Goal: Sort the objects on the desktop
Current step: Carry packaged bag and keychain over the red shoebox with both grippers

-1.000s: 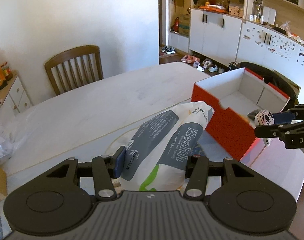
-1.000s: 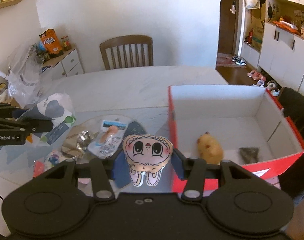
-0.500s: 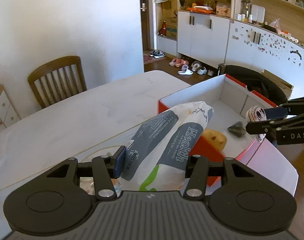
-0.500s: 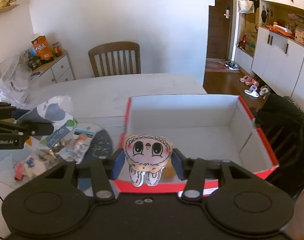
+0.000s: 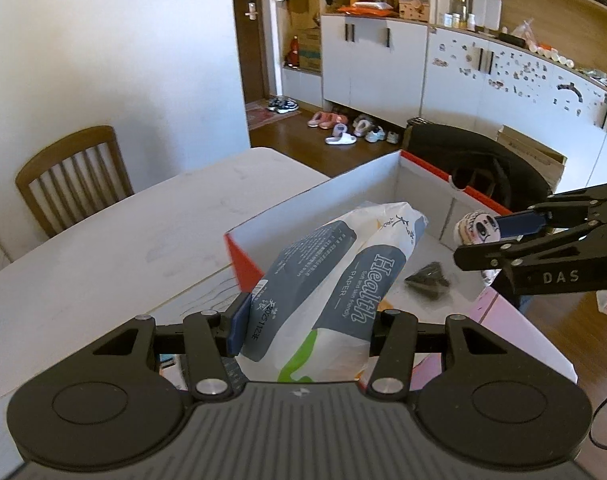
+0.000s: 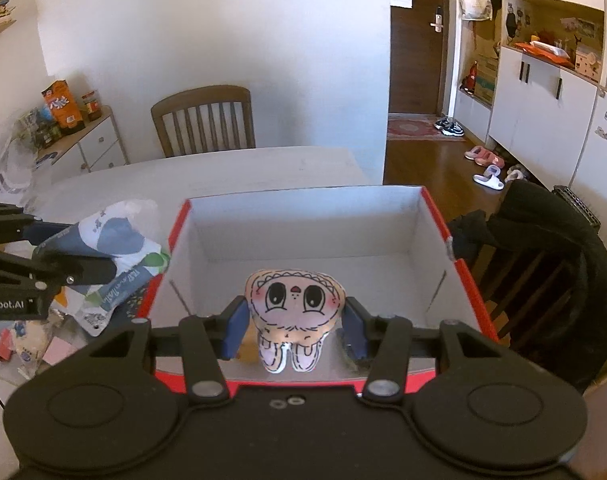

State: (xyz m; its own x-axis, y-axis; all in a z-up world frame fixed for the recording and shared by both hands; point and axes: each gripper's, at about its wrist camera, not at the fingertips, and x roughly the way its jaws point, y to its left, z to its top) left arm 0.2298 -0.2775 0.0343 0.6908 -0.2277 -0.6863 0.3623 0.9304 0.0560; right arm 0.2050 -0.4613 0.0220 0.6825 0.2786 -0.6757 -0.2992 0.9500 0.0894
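My left gripper [image 5: 309, 326] is shut on a white and grey tissue pack [image 5: 335, 280] that juts forward over the near left corner of the red box [image 5: 243, 264]. In the right wrist view the pack [image 6: 115, 252] hangs just left of the box's red rim [image 6: 463, 280]. My right gripper [image 6: 293, 326] is shut on a small cartoon-face plush [image 6: 293, 308] above the box's near edge. From the left wrist view, the plush [image 5: 477, 228] shows at the tip of the right gripper [image 5: 487, 240], over the box's right side. A dark small object [image 5: 427, 280] lies on the box floor.
Several loose wrappers and packets [image 6: 31, 344] lie on the table [image 5: 123, 240] left of the box. A wooden chair [image 6: 203, 120] stands at the far side. A chair draped in black cloth [image 6: 551, 264] stands right of the box. Shoes [image 5: 343, 128] lie on the floor beyond.
Both grippers have carried their loads sideways towards the box: the tissue pack now overhangs its corner and the plush sits above its inside. The yellow item in the box is now hidden.
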